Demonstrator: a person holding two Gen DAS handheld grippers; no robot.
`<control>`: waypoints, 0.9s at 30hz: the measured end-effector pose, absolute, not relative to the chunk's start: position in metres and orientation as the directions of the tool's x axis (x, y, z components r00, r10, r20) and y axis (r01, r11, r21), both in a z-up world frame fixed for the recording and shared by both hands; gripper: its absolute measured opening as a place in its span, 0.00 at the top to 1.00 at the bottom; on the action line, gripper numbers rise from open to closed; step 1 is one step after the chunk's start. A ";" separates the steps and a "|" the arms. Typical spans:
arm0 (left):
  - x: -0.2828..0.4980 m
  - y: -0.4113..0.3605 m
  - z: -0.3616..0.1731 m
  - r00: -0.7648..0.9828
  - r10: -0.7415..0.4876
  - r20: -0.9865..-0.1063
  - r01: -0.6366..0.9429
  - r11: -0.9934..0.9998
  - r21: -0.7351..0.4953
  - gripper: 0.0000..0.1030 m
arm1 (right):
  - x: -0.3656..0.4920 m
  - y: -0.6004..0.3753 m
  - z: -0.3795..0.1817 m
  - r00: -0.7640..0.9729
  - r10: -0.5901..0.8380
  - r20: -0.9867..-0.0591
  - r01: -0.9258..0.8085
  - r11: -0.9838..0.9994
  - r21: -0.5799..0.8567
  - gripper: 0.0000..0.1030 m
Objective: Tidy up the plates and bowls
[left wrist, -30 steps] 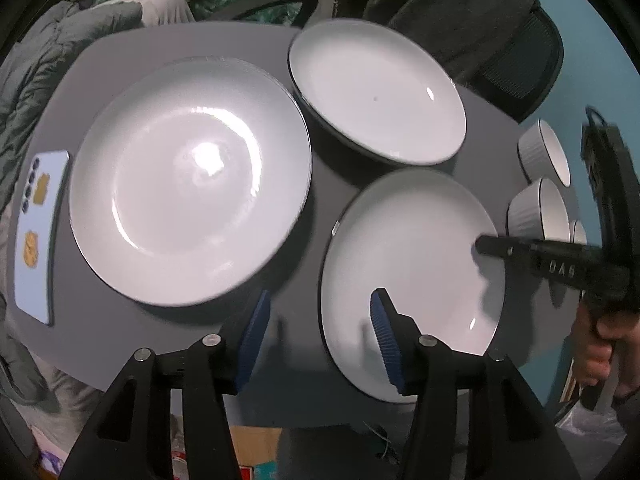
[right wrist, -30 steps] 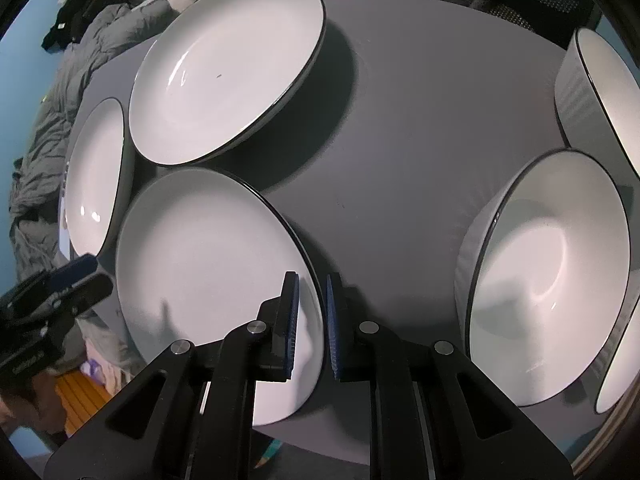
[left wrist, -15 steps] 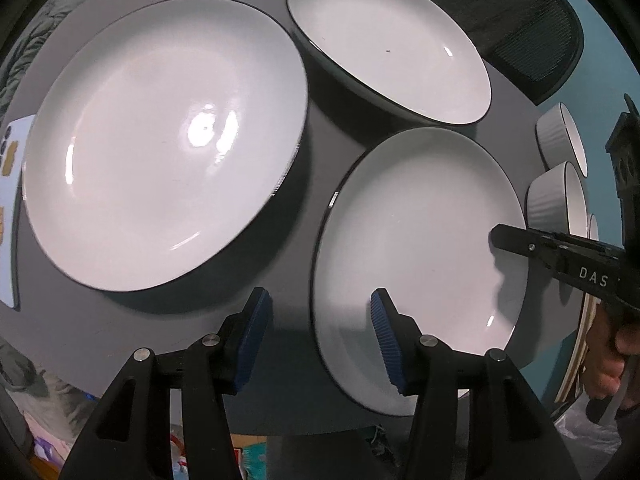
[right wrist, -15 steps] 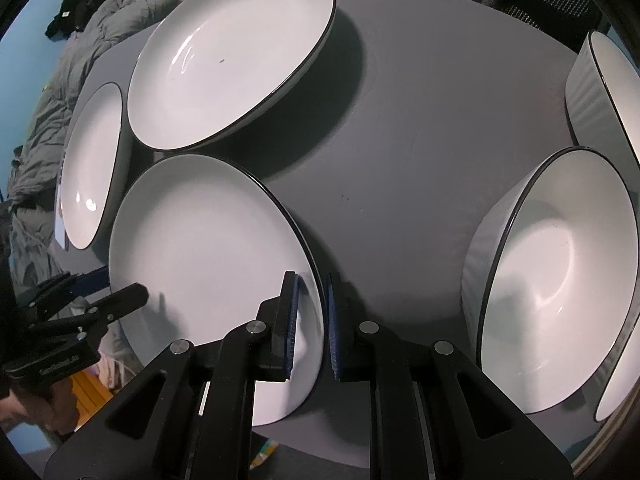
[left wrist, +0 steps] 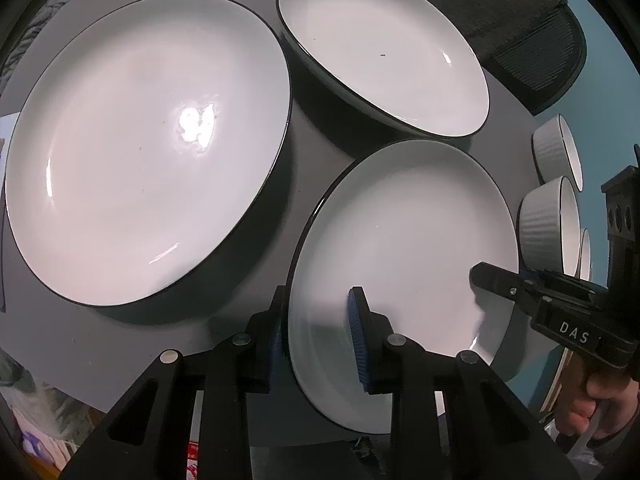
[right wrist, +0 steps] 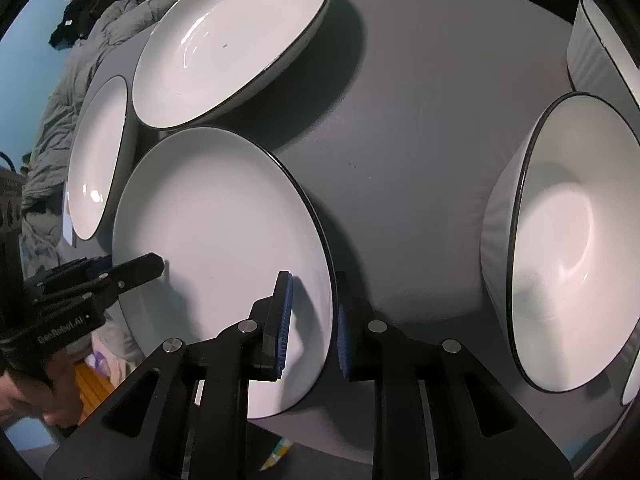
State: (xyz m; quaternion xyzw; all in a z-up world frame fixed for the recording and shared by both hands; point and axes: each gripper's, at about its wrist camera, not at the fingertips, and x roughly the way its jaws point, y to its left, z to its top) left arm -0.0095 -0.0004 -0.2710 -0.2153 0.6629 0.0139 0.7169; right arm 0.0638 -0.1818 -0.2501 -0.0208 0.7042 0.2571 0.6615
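Note:
Three white black-rimmed plates lie on a grey table (left wrist: 120, 344): a large plate (left wrist: 140, 148) at left, a far plate (left wrist: 380, 48), and a near plate (left wrist: 404, 248). My left gripper (left wrist: 316, 332) straddles the near plate's left rim, one pad under it and one over it. My right gripper (right wrist: 312, 320) is shut on the same plate's (right wrist: 216, 232) opposite rim; it also shows in the left wrist view (left wrist: 520, 292). White ribbed bowls (left wrist: 548, 224) stand at the right; one bowl (right wrist: 560, 240) is close in the right wrist view.
A second bowl (right wrist: 600, 52) stands behind the first. Grey bedding (right wrist: 72, 92) lies beyond the table's far left edge. A dark office chair (left wrist: 528, 40) stands behind the table. A phone is cut off at the left edge.
My left gripper moved forward and its pads now bracket the near plate's rim, narrower than before. My right gripper keeps its hold on the plate, which sits a little higher.

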 end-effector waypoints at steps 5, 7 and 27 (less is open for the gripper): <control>-0.008 -0.002 -0.271 0.102 -0.255 -0.962 -0.300 0.914 -0.274 0.77 | 0.066 -0.186 -0.250 -0.124 0.320 -0.939 -0.355 0.870 0.343 0.82; -0.007 -0.004 -0.270 0.100 -0.261 -0.960 -0.304 0.911 -0.279 0.77 | 0.066 -0.187 -0.249 -0.126 0.317 -0.940 -0.356 0.870 0.341 0.83; 0.047 0.017 -0.217 0.164 -0.245 -0.956 -0.308 0.907 -0.286 0.77 | 0.104 -0.190 -0.200 -0.048 0.349 -0.936 -0.358 0.869 0.343 0.85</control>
